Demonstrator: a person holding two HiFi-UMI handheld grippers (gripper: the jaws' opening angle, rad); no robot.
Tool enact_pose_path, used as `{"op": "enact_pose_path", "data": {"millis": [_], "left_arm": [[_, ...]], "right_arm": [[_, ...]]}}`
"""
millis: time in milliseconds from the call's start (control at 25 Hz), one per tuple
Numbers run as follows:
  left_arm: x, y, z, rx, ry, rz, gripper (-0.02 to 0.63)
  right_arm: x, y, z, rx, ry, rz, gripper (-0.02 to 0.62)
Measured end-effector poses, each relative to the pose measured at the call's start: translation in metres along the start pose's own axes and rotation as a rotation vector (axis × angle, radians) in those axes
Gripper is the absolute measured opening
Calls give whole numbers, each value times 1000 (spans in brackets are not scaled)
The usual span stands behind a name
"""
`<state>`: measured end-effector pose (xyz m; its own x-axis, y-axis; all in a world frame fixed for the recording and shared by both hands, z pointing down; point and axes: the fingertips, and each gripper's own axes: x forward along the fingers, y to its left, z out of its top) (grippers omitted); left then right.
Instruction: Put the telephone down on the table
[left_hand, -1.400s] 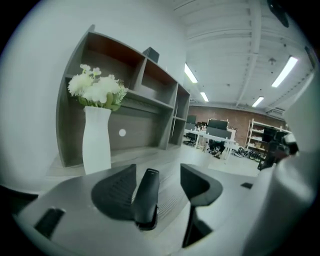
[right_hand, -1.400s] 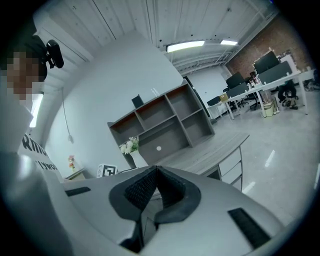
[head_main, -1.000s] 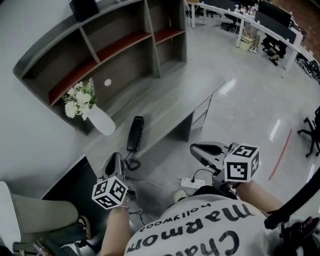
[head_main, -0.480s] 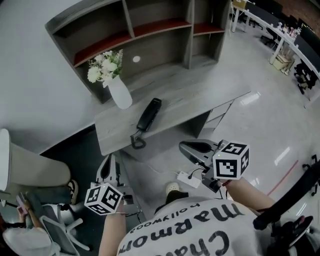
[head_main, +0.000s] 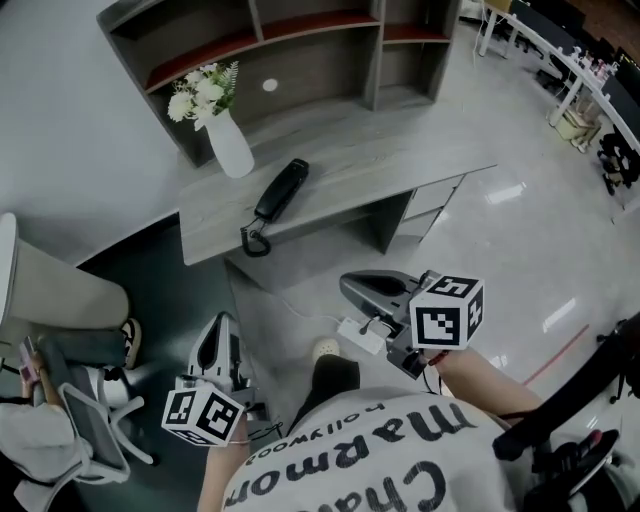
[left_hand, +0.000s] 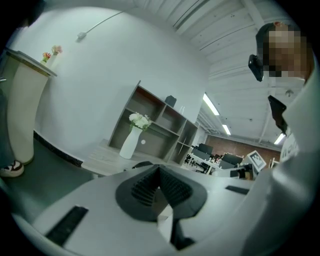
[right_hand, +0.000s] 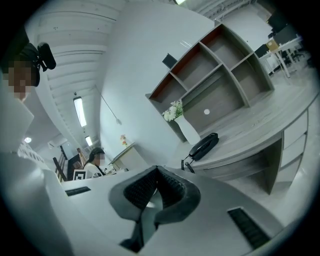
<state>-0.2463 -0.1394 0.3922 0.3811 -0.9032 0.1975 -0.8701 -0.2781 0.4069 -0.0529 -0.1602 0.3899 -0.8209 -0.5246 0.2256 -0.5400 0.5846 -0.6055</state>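
1. The left hand-held gripper has its two jaws pressed together. Nothing is between the pads, so it carries nothing.
2. The right hand-held gripper is in the same state: jaws together at the tip, and empty.
3. Both point toward the tabletop but hang over the floor, well apart from it and close to the person's body. I judge this to be a resting pose, because nothing is left for them to hold.
4. Ahead of both hand-held grippers the telephone lies flat on the tabletop. Its coiled cord curls at the end that is nearer to the left hand-held gripper, by the front edge. Lying on its long side, it should not roll or slip.
5. Beyond the telephone a white vase with flowers stands upright, near it but not touching. The bare part of the tabletop gives the telephone free room.
6. Farthest away stands the shelf unit.
7. From this layout, the task seems already complete.
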Motion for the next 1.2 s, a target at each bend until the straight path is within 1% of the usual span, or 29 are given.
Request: {"op": "enact_pose_path", "data": {"millis": [120,280,440,600,920,1080,1200], "left_arm": [[-20,-29,-15,-6,-2,-22,9],[-49,-62,-37,6,-13,-33,9],[-73,-88,-58,0,-26,-39,9],[-97,-107,-69,4,-41,-44,9],[-118,-121,-69,20,-70,-59,9],[-117,-121,-65,27,-72,-73,9],[-111,-120,-53,39,-67,-96,9]], "right_arm": [[-24,7,-15,-24,9,-1,12],[-62,15,-34,-70,9,-25,11],[-97,19,-53,-93,6,-53,11],[-123,27,-66,-106,0,-61,11],[-144,41,-70,-128,-32,-67,11],[-145,43,-70,-133,-34,-75,11],[-142,44,-64,-125,-36,-92,11]]}}
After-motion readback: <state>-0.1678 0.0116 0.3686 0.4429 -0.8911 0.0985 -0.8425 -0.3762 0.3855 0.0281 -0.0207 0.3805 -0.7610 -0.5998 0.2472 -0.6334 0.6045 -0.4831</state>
